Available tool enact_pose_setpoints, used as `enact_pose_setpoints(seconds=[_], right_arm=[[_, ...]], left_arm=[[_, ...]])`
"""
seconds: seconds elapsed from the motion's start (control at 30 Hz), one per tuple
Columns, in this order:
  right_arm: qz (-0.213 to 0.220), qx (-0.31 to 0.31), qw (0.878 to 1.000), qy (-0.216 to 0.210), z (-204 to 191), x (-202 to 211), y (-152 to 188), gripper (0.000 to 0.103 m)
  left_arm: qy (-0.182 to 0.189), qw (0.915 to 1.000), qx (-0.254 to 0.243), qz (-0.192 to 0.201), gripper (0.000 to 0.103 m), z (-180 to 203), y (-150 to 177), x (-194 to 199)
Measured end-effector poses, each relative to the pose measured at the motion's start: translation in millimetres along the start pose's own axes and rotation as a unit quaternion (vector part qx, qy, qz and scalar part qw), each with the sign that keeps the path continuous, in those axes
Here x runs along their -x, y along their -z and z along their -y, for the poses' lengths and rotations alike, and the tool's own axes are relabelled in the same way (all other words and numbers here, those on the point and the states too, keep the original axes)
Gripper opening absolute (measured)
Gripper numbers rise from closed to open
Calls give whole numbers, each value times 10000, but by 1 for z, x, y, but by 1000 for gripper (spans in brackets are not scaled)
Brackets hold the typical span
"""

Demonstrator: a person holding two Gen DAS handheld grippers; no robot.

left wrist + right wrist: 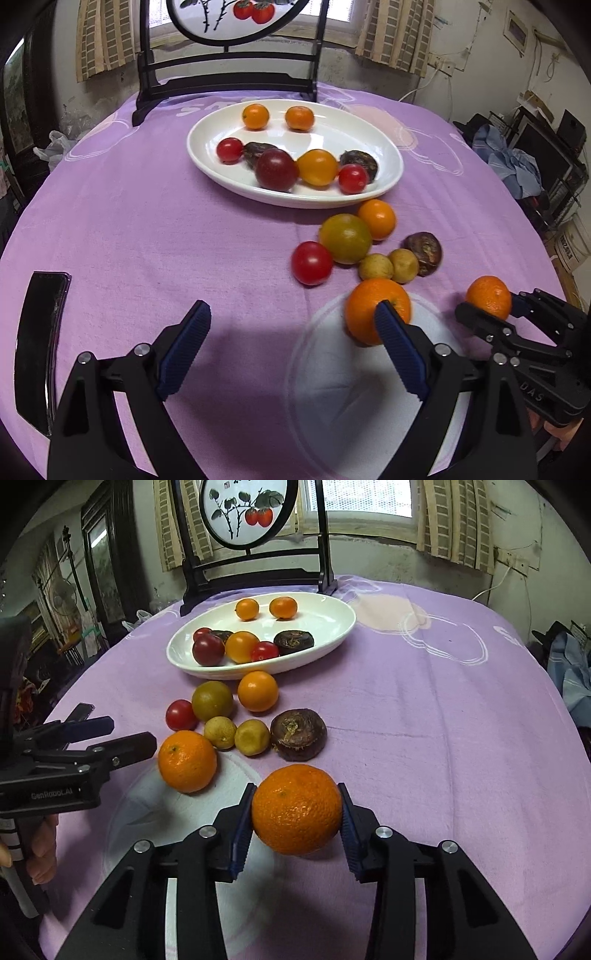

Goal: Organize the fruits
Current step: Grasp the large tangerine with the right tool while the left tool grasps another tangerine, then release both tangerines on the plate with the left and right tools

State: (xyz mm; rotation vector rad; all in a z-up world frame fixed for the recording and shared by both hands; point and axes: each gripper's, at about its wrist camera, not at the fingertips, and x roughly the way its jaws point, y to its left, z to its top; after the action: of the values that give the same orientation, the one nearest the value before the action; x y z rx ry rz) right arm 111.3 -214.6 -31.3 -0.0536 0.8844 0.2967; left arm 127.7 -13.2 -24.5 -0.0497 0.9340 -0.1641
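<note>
On the purple tablecloth [424, 720], our right gripper [296, 814] clamps a large round dimpled orange [296, 808] near the front edge. Our left gripper [291, 325] hangs spread wide, empty, beside another smooth orange [369, 302]. Beyond them, small fruits lie before the white oval dish [332, 627].

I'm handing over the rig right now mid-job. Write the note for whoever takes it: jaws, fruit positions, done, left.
Right gripper: jaws shut on a mandarin, near the cloth at the near edge.
Left gripper: jaws open, empty, beside the loose orange.
White dish: eight pieces already in it.
Left on the purple tablecloth: loose orange, red tomato, green-yellow tomato, small orange fruit, two small yellowish fruits, one brown water chestnut.
Next, probably: carry the mandarin to the dish, then clear the rest.
</note>
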Motion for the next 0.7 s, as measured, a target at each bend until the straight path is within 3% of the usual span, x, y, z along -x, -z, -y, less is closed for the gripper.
enact_pose_setpoints(seconds=[0.17,0.37,0.4,0.47,0.6,0.7], right_arm=[[-91,-13,9999,42,6,-4,2,43],[-81,-111,9999,62,14,1,3,43],[-65,-151,9998,58,16,3,3,43],[3,-212,9998,56,20,8,2,43],[88,-257,9996,30,24,14,1,43],[71,-252,9997,29,24,13,0,43]], left_arm=[[191,9993,-215,-240,88,20,9,-2],[-28,9983,-428,-392,87,40,13,-13],[-44,9979,-444,-471,84,42,14,-17],[-94,9969,-443,-636,68,48,14,-28],[-348,9965,-537,-534,65,59,8,-36],[-294,9966,-600,-484,46,65,4,-38]])
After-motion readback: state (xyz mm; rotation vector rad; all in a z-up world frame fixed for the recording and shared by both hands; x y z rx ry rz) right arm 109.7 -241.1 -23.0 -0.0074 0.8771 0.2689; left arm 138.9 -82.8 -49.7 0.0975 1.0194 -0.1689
